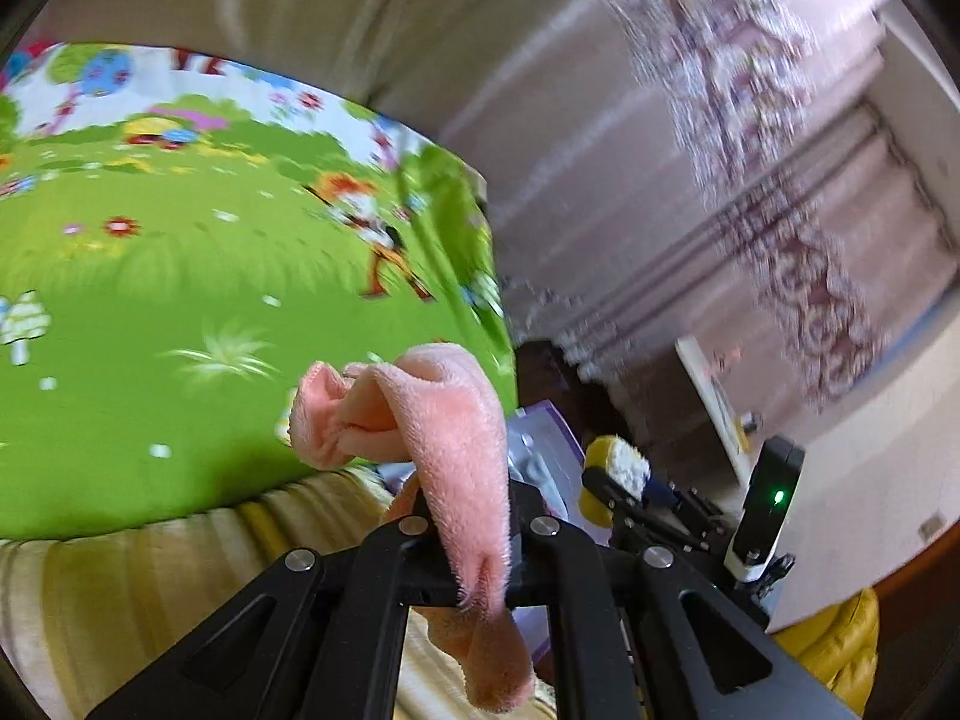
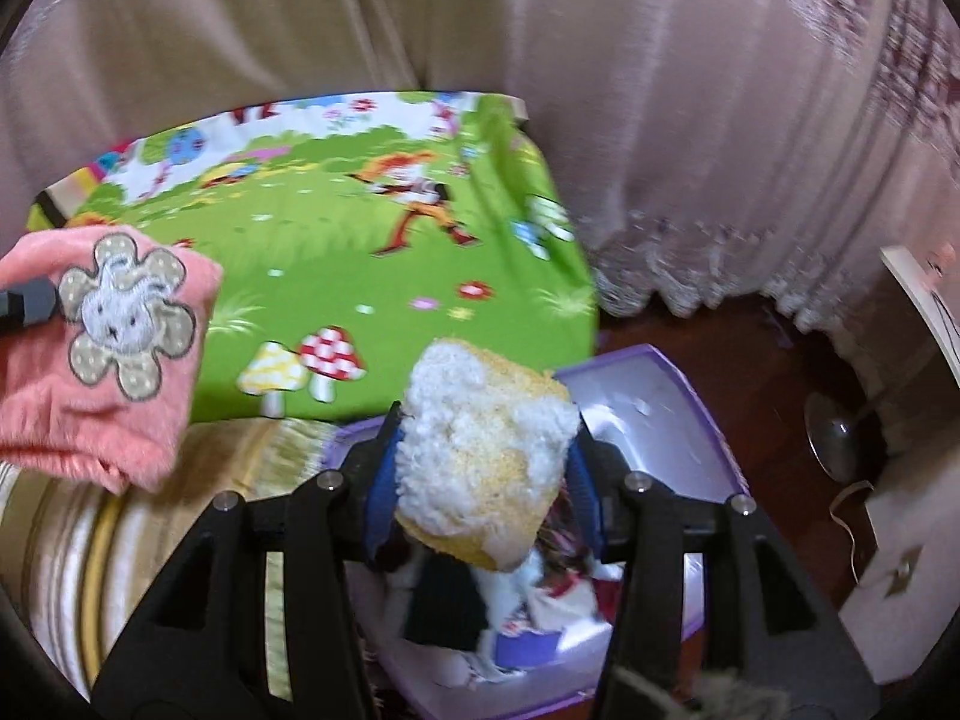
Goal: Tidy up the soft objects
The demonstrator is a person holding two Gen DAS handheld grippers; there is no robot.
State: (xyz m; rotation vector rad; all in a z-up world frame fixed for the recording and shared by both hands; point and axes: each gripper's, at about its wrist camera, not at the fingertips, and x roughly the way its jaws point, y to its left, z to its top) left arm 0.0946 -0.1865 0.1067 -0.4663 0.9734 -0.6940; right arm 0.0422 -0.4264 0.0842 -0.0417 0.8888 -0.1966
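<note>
My left gripper (image 1: pixel 465 501) is shut on a pink fluffy cloth (image 1: pixel 444 426) that drapes over its fingers; the same cloth, with a sewn flower-and-bunny patch, shows at the left of the right wrist view (image 2: pixel 102 354). My right gripper (image 2: pixel 480 468) is shut on a yellow and white fluffy sponge (image 2: pixel 486 456), held above an open purple and white box (image 2: pixel 654 396) with several cloth items inside. The sponge and right gripper also show in the left wrist view (image 1: pixel 618 468).
A green cartoon play mat (image 2: pixel 336 252) lies on a striped cream and yellow cushion (image 2: pixel 72 540). Pink curtains (image 2: pixel 690 120) hang behind. Dark wooden floor (image 2: pixel 774 372) and a white cabinet (image 2: pixel 894 600) are at the right.
</note>
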